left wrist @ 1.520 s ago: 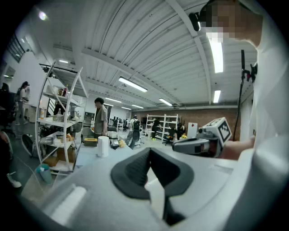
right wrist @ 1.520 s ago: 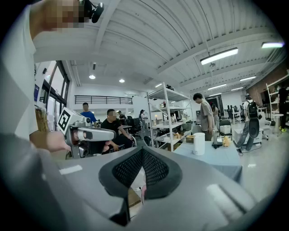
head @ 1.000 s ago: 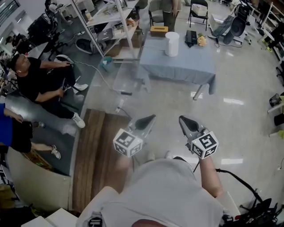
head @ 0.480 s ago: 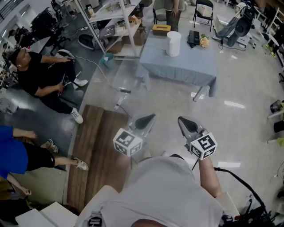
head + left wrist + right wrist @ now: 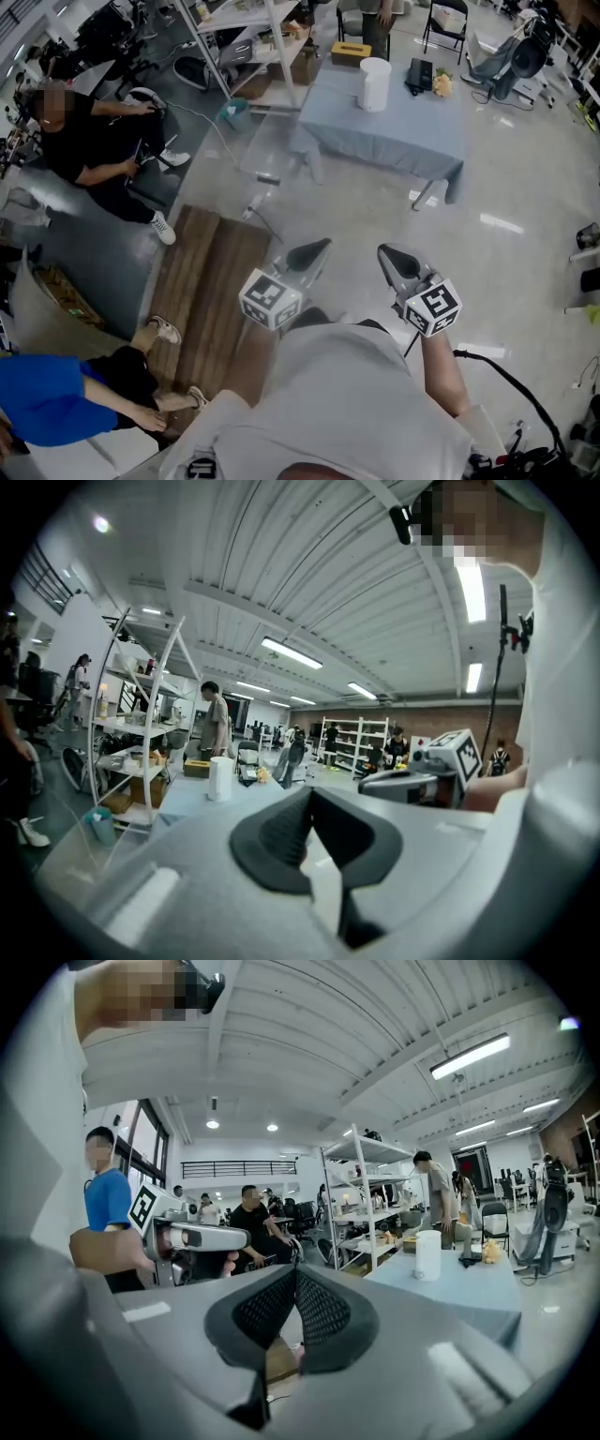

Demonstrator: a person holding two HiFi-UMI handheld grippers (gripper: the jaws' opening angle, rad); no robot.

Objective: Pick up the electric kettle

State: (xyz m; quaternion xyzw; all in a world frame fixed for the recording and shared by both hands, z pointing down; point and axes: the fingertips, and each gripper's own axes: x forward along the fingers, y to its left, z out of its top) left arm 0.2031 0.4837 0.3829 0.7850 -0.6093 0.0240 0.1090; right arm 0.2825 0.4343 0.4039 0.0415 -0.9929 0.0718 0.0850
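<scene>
– Far ahead on the desk (image 5: 412, 131), near its far edge, stands the white electric kettle (image 5: 375, 84), well apart from both tools.
– And the tools?
– Left tool (image 5: 317, 247) and right tool (image 5: 386, 253) are pinched together, empty. Approach step, I judge; next, walk closer and open one.

Both grippers are held side by side just ahead of the person's chest (image 5: 356, 394), pointing forward and slightly down. The left gripper (image 5: 317, 248) has its jaws pressed together with nothing between them, and so does the right gripper (image 5: 386, 253). The bare right forearm (image 5: 444, 375) runs back beside the chest. The left forearm seems hidden behind it.
</scene>
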